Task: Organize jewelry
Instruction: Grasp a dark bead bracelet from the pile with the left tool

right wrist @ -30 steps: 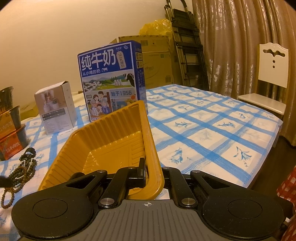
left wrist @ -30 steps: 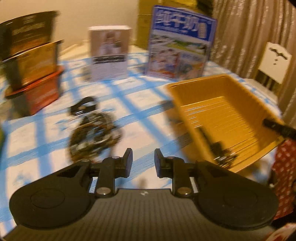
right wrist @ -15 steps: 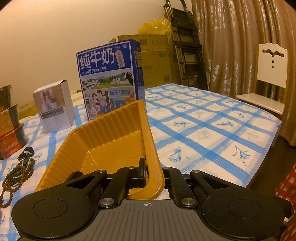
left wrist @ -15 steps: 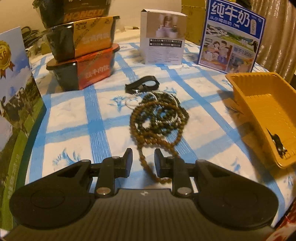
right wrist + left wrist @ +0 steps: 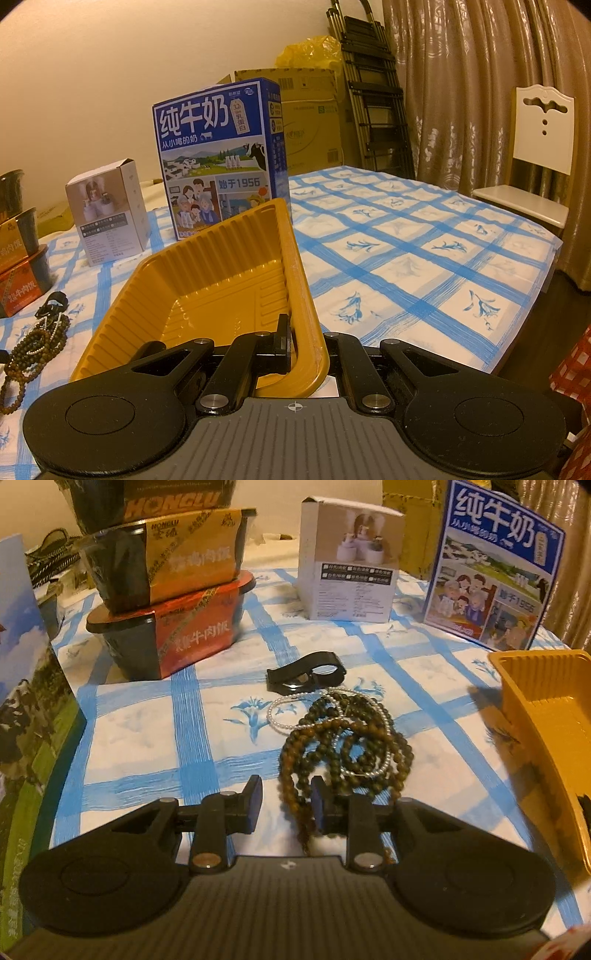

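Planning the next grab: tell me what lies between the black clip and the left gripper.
The tangled bead strands, seen in the left wrist view.

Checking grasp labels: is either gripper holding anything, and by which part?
Right gripper is shut on the yellow tray, clamping its near rim. Left gripper holds nothing; it is open over the bead strands.

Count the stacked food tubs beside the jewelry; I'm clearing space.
3: red rectangular plastic tub at bottom, gold-labelled tub above it, black tub on top, cropped.
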A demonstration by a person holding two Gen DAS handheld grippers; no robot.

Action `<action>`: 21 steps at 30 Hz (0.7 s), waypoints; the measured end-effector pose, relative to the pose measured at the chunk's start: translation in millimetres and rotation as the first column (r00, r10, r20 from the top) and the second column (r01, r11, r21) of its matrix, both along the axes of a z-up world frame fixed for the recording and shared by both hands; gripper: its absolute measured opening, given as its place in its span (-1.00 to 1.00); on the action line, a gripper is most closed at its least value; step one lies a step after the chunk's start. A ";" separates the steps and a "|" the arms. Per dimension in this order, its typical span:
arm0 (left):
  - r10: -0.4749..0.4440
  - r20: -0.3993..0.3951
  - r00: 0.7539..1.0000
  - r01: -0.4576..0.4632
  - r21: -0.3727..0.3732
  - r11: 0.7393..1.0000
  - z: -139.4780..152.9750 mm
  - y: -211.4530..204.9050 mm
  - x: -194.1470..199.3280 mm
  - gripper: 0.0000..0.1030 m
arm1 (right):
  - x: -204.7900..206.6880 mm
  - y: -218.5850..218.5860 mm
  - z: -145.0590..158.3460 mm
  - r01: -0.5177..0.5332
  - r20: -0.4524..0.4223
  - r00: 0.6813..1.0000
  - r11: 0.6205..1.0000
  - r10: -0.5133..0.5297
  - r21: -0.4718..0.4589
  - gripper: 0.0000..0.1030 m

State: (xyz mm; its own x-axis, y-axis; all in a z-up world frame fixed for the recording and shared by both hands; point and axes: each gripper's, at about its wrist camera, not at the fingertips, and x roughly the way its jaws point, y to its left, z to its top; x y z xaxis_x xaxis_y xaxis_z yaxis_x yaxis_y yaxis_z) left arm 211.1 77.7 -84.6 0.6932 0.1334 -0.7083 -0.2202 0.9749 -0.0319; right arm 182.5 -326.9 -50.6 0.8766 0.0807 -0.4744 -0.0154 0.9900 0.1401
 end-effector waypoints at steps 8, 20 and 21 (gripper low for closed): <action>0.004 -0.023 1.000 -0.004 -0.023 1.000 -8.3 6.6 13.9 -0.55 | 0.1 -0.1 -0.1 0.000 -0.001 1.000 1.000 0.000 0.000 -0.89; -0.062 0.026 0.998 0.063 -0.023 0.998 13.6 -0.1 3.2 -0.89 | 0.2 0.3 0.2 0.000 -0.001 1.000 1.000 0.000 0.000 -0.89; -0.074 0.044 0.996 0.075 -0.017 0.997 21.8 -1.5 -0.7 -0.89 | 0.0 0.4 -0.1 -0.001 0.000 1.000 1.000 0.001 0.000 -0.89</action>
State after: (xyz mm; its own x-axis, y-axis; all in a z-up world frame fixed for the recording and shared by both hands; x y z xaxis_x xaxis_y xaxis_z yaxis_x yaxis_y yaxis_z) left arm 210.5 76.1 -62.8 0.7307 0.0674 -0.6794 -0.1453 0.9877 -0.0583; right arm 182.4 -326.5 -50.7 0.8764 0.0815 -0.4746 -0.0163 0.9900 0.1399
